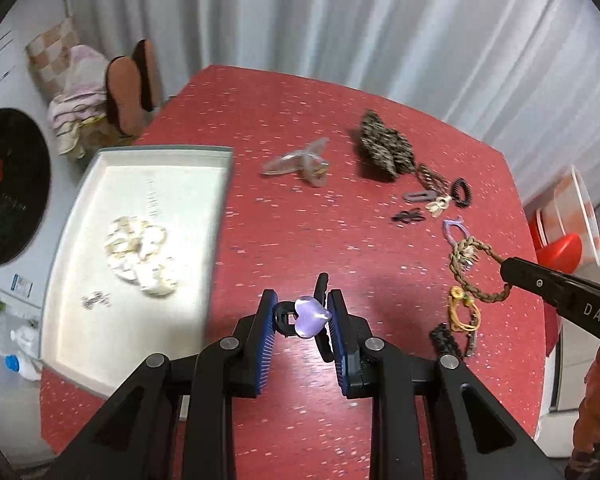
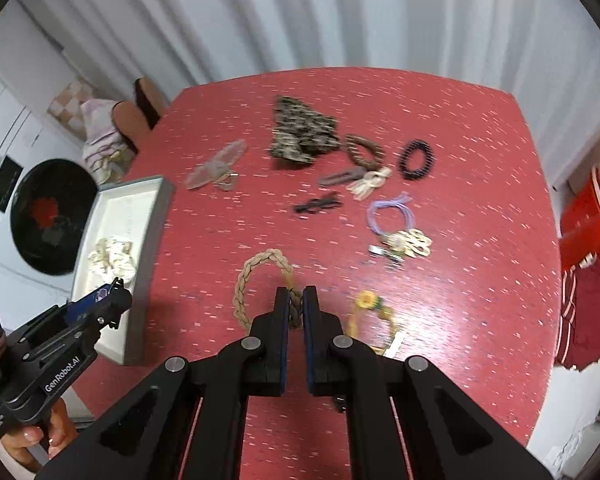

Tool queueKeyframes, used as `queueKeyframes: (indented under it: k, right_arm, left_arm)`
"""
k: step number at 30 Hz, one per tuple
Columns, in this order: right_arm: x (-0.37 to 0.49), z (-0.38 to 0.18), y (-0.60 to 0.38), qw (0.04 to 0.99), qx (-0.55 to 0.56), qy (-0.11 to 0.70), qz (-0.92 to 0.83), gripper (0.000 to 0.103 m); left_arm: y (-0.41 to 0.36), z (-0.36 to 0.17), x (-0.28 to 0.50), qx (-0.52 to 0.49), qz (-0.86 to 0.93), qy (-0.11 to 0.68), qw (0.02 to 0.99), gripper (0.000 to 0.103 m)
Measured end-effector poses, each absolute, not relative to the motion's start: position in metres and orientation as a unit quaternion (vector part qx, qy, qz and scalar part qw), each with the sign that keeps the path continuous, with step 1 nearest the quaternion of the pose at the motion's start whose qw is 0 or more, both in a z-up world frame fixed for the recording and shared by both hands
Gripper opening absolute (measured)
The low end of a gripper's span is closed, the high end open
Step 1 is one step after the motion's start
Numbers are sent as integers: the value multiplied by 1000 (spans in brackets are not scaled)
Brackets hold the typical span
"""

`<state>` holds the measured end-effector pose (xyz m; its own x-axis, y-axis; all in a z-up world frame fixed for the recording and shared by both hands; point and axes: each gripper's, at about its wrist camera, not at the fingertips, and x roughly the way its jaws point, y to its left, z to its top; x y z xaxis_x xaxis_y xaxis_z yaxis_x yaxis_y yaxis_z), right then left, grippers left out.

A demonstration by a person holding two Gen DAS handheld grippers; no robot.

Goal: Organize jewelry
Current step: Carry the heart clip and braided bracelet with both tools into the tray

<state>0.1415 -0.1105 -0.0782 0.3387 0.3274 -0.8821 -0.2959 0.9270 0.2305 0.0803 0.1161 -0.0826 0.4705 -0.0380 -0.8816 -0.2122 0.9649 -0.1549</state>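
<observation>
Jaws on one clip [image 1: 308,316]; one braid [image 2: 260,284]

clip: black hair clip with lilac heart [image 1: 306,316], clamped between left gripper [image 1: 302,312] pads, above red table | braid: tan braided rope bracelet [image 2: 260,280], looped, one end pinched in right gripper [image 2: 296,304] | box: white tray, grey rim [image 1: 220,200], left of left gripper, holding cream shell strand [image 1: 140,256]
</observation>
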Motion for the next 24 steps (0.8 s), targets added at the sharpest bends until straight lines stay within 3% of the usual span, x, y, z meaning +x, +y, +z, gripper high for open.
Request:
queueKeyframes:
  k: [24]
  right_arm:
    - [135,-73,77,784,-45,533,316,7]
  left_arm:
    - [262,-101,29,-176,168,500,831,27]
